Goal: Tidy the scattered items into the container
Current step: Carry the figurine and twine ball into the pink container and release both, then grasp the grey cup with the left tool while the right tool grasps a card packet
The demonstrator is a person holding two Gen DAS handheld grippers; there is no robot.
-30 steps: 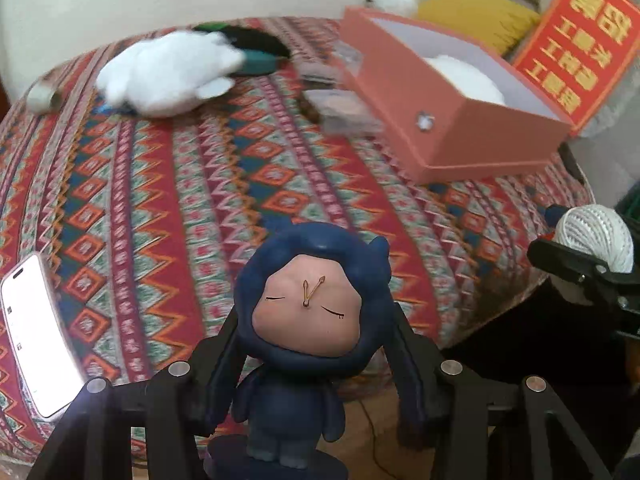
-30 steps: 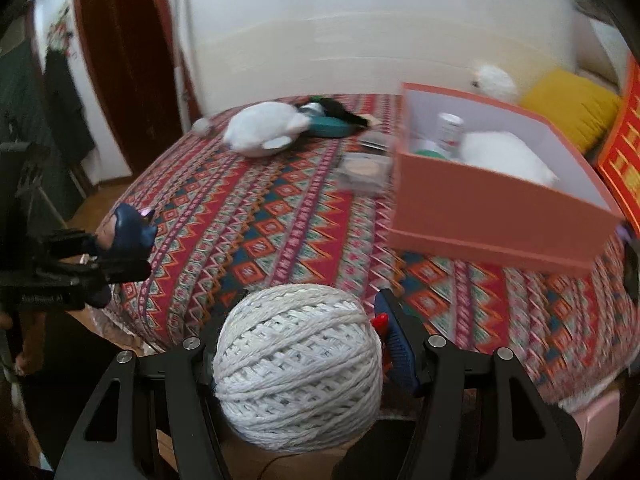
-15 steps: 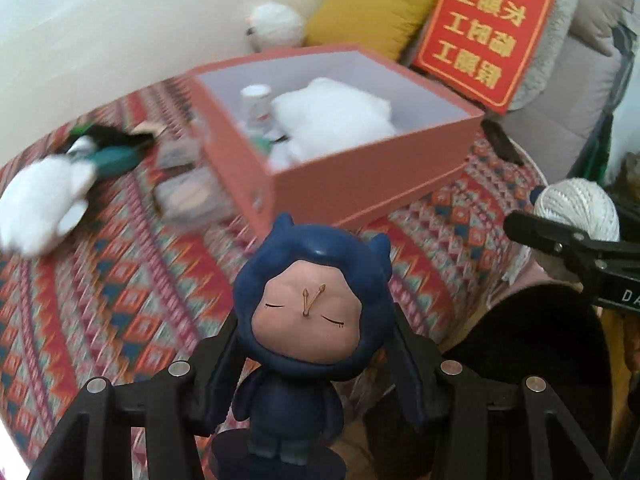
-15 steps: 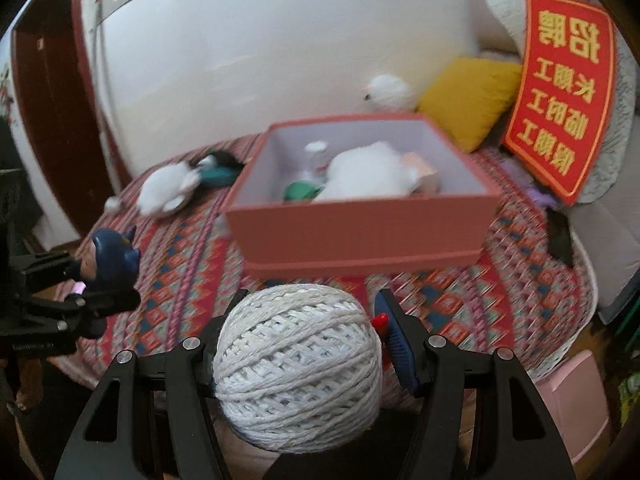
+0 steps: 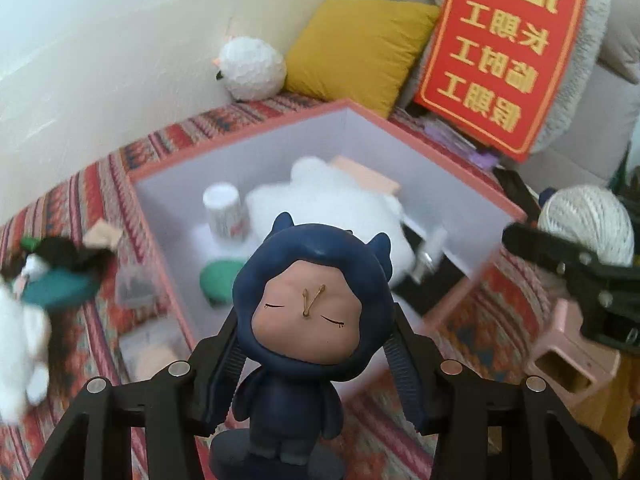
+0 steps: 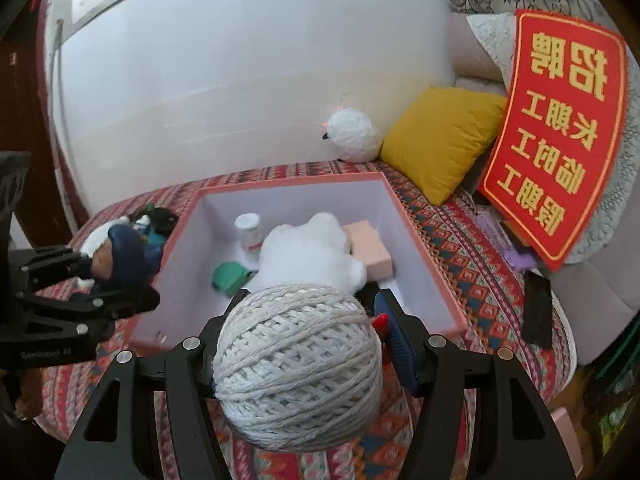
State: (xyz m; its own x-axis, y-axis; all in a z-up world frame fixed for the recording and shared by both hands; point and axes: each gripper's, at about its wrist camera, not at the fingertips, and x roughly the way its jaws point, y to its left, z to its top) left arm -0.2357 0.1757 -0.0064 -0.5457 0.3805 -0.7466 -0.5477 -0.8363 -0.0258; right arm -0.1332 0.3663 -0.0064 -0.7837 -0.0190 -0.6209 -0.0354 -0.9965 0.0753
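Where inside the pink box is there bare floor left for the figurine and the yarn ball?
The box floor is bare along its near wall, left of the green item, and in the near right corner below the peach block. The middle is crowded: the white plush fills it, with the white cup behind.

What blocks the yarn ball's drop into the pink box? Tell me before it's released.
No lid covers the pink box. The yarn ball, clamped in the right hand-held gripper, hangs at the near wall. Beyond it, a white plush toy fills the box's middle; bare floor shows near the right wall.
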